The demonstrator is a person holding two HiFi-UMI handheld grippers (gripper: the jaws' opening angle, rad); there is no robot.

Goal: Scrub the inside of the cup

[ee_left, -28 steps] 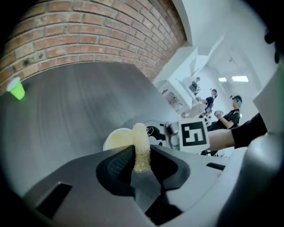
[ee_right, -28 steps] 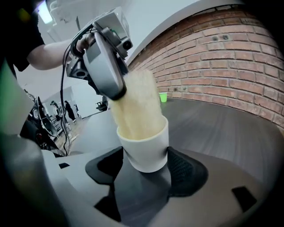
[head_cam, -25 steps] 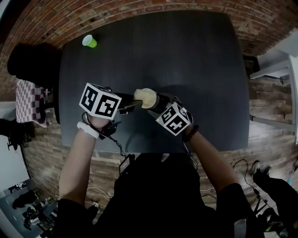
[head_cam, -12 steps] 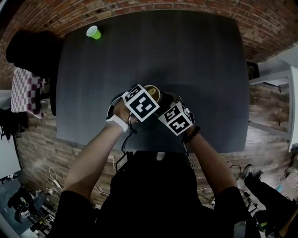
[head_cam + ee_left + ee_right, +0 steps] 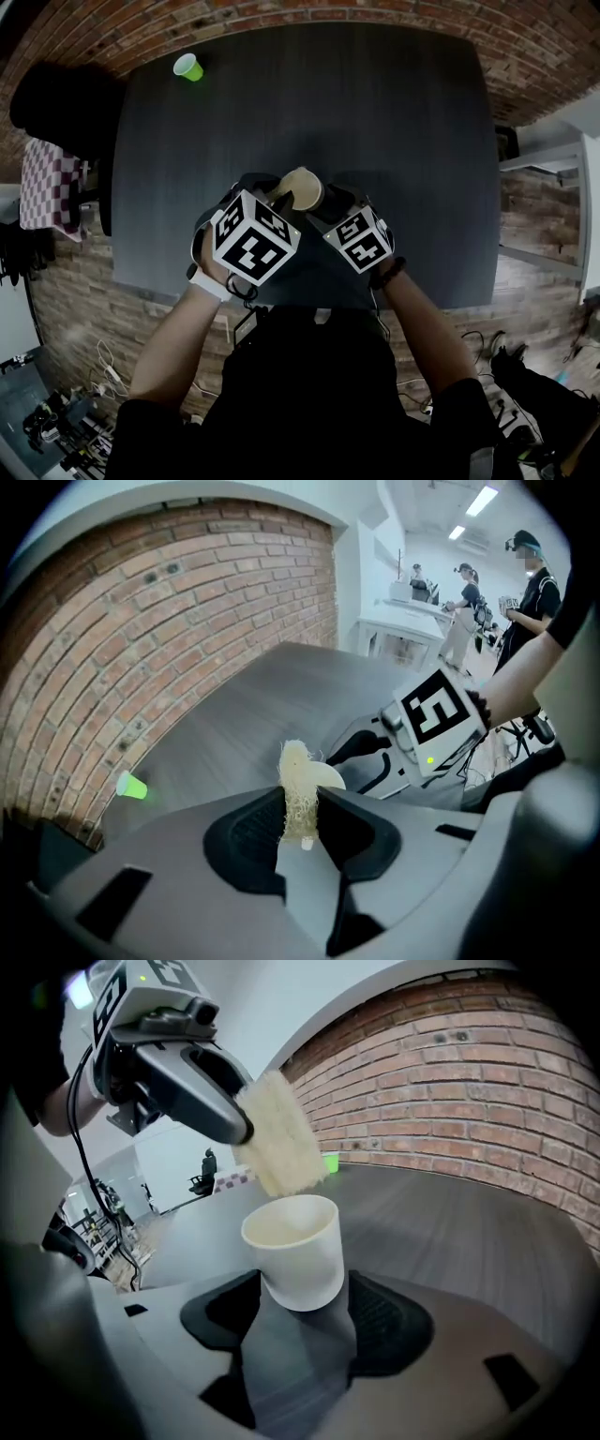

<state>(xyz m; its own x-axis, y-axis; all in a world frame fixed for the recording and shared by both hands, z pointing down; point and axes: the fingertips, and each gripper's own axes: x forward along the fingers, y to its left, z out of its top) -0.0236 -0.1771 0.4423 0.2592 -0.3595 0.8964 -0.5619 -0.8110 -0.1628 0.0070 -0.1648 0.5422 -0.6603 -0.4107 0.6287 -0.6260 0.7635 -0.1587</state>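
Brick-walled room, dark bench (image 5: 375,112). Clamping cup (image 5: 292,1251) by its lower wall in wide-spread right hand-held gripper (image 5: 298,1288), over bench's 6 o'clock side; probably light, stiff, slick. Pinching soft scrubber (image 5: 298,789) in nearly closed left hand-held gripper (image 5: 302,819), hovering near rim's 11 o'clock.

The cup (image 5: 302,189) sits between the jaws of the right gripper (image 5: 295,1283), over the near middle of the table (image 5: 403,122). Just left of the cup, the left gripper (image 5: 300,808) pinches a scrub pad (image 5: 279,1147) whose end hangs at the cup's rim. Far behind and left of the cup, a small cup (image 5: 188,67) stands near the table's back left corner.
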